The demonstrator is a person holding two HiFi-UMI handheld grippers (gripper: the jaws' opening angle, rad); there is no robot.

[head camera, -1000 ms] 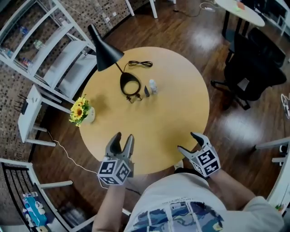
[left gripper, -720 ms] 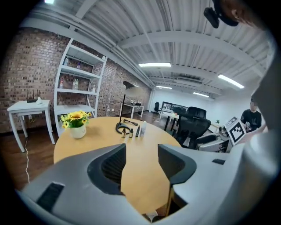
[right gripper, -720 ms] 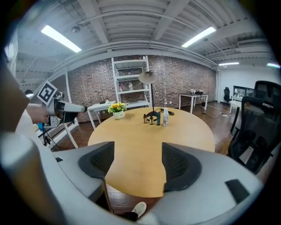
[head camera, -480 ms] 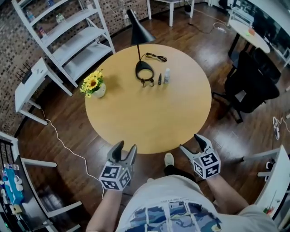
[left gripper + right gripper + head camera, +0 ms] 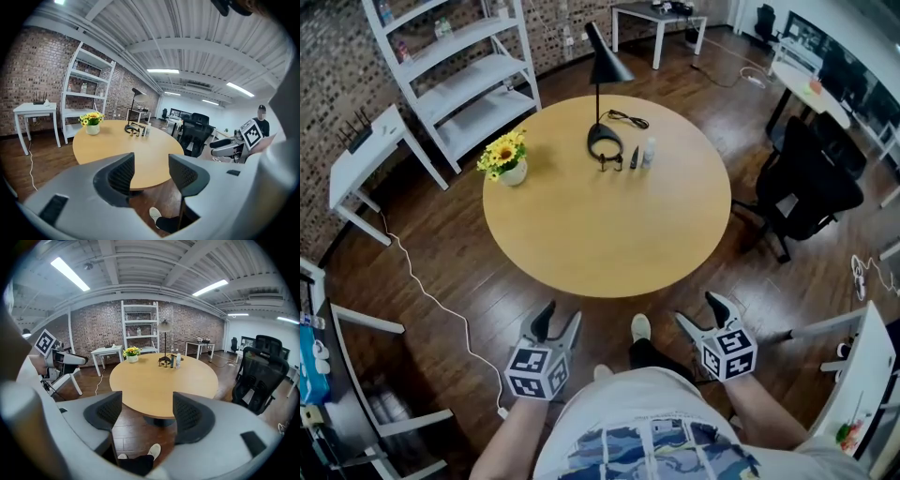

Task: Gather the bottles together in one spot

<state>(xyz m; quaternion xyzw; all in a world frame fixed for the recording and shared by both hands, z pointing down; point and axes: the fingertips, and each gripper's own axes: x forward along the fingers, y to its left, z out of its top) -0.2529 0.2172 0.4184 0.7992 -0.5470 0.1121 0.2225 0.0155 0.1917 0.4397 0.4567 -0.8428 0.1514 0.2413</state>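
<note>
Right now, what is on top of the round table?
A black lamp, its cable, a pot of sunflowers, and a white bottle and a smaller dark bottle beside the lamp base. Nothing covers the tabletop in the head view.

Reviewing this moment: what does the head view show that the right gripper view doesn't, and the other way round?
Only the head view shows the right gripper from above and the person's printed shirt. Only the right gripper view shows the ceiling lights and its own jaws close up, apart and empty. Both show the round table, lamp, flowers, white bottle, dark bottle and left gripper.
</note>
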